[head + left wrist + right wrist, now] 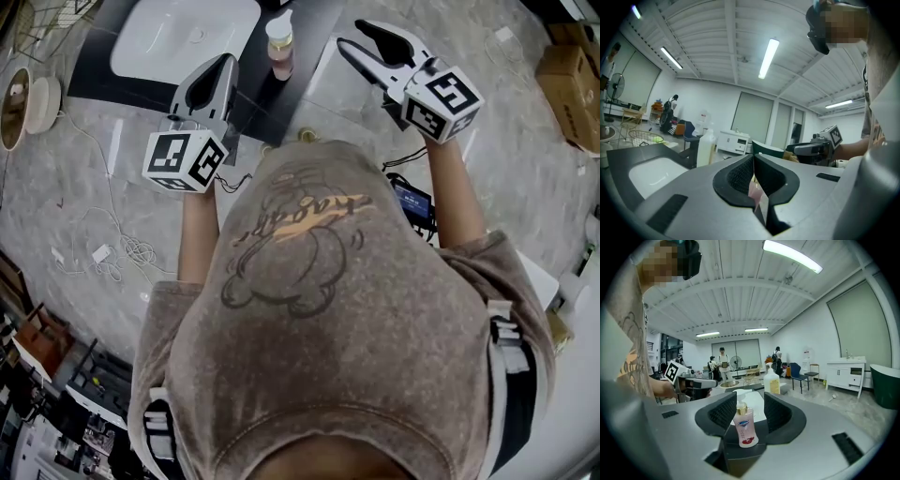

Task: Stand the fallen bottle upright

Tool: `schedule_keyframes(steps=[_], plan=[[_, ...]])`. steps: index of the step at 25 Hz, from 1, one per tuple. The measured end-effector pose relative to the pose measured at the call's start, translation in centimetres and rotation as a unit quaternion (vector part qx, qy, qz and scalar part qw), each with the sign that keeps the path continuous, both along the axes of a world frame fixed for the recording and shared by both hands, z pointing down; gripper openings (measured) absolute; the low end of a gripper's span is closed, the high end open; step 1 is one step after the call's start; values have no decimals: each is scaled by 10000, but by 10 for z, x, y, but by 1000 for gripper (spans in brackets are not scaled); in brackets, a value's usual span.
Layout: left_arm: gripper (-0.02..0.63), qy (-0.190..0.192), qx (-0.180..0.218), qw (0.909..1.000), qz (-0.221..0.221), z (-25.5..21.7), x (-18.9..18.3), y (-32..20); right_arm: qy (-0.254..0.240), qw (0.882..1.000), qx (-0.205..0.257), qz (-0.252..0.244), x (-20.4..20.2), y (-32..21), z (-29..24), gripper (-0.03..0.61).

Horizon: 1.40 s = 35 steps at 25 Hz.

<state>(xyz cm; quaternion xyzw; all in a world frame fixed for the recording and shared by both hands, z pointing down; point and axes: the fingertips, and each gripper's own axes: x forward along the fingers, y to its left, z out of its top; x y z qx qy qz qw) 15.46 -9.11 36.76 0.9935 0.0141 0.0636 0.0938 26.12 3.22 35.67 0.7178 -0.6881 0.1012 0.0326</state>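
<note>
The pink soap bottle (279, 47) with a white pump stands upright on the dark counter (251, 111), beside a white basin. My right gripper (362, 43) is to its right, clear of it, jaws apart. In the right gripper view the bottle (745, 425) shows upright in the gap of that gripper (750, 399), beyond the pads, which do not touch it. My left gripper (223, 66) hovers to the bottle's lower left with its jaws together. In the left gripper view its pads (753, 161) meet, and the right gripper (813, 149) shows at the right.
A white basin (183, 36) is set in the counter's left part. A white jug (771, 382) stands farther back. Cables (122, 248) lie on the marble floor, cardboard boxes (572, 80) are at the right, and a dark green tub (886, 385) stands by the wall.
</note>
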Motion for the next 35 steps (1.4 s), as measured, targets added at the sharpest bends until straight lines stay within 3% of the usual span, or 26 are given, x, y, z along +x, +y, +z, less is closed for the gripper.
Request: schedule_keyframes(steps=[5, 10, 14, 24, 35], plan=[[20, -25, -5, 9997, -252, 15, -7, -7, 16, 9995, -16, 321, -1, 0, 19, 141], [18, -75, 73, 9985, -531, 32, -8, -13, -53, 9990, 130, 428, -14, -7, 37, 33], [18, -80, 32, 9975, -695, 42, -9, -14, -84, 9986, 47, 513, -20, -11, 52, 0], [18, -196, -174, 9942, -1044, 63, -16, -26, -243, 9952, -133, 943, -9, -12, 83, 0], [18, -194, -164, 9928, -1168, 63, -19, -24, -226, 9971, -74, 723, -19, -26, 82, -2]])
